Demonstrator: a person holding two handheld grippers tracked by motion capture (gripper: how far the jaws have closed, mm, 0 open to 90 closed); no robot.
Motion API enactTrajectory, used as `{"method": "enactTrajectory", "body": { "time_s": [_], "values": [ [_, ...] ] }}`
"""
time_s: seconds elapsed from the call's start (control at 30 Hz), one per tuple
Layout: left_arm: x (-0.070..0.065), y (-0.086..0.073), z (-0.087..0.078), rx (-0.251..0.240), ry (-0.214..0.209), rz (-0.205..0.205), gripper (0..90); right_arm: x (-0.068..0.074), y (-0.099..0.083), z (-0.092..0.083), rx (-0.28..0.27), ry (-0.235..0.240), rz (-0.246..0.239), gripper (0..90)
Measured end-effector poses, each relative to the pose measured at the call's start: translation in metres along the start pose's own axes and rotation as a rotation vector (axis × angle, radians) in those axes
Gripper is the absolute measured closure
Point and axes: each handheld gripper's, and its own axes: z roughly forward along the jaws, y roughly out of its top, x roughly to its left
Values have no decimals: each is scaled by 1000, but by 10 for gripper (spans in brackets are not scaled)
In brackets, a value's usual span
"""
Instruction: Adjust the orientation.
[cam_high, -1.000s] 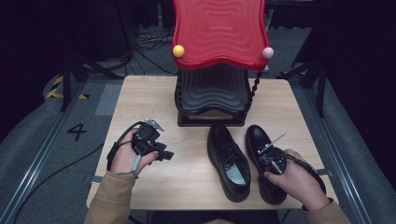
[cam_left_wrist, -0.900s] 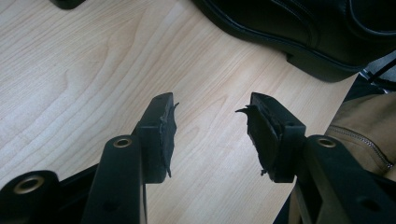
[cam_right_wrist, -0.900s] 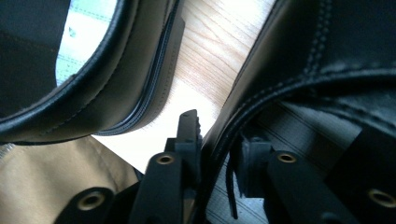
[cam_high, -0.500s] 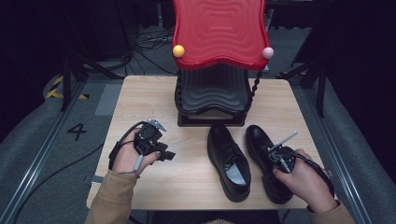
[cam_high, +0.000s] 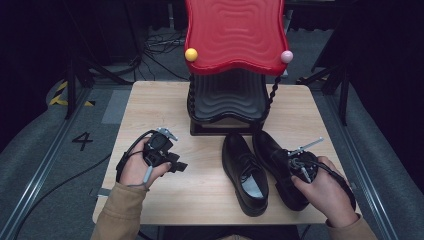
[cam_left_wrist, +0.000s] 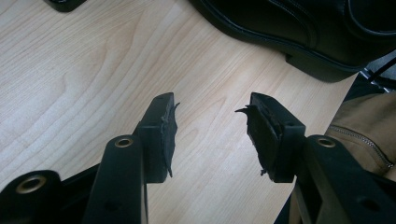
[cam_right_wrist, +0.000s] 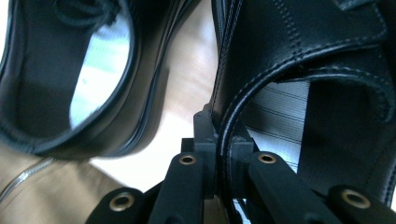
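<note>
- Here, on the wooden table (cam_high: 150, 107), a pair of black shoes stood side by side near the person's edge, toes pointing toward 12 o'clock.
- The right gripper (cam_right_wrist: 223, 140) had its jaws pressed together on the collar of the right shoe (cam_high: 280, 165), one jaw outside the leather and one inside, above the striped insole.
- The left shoe (cam_high: 244, 172) lay just beside it, at 9 o'clock from the right shoe, almost touching.
- The left gripper (cam_left_wrist: 210, 126) was held over bare wood at 9 o'clock from the shoes, its jaws apart with nothing between them; the pads (cam_left_wrist: 166, 133) looked worn and torn.
- A red and black wavy stand (cam_high: 232, 35) rose at 12 o'clock, just behind the shoe toes, with a yellow ball (cam_high: 191, 54) and a pink ball (cam_high: 286, 56) at its corners.
</note>
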Motion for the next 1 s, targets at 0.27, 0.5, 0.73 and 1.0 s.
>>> {"method": "enactTrajectory", "body": {
  "time_s": [0.27, 0.5, 0.73, 1.0],
  "values": [
    [1, -5, 0, 2, 7, -14, 527, 18, 11, 11, -5, -43, -49, 868],
    [1, -7, -2, -2, 9, -17, 527, 31, 22, 28, 23, -37, -87, 826],
    [2, -7, -1, 3, 9, -19, 526, 23, 25, 30, 6, 22, -87, 730],
    [4, -8, -1, 3, 7, -22, 525, 12, 21, 21, -33, 36, -42, 577]
  ]
}}
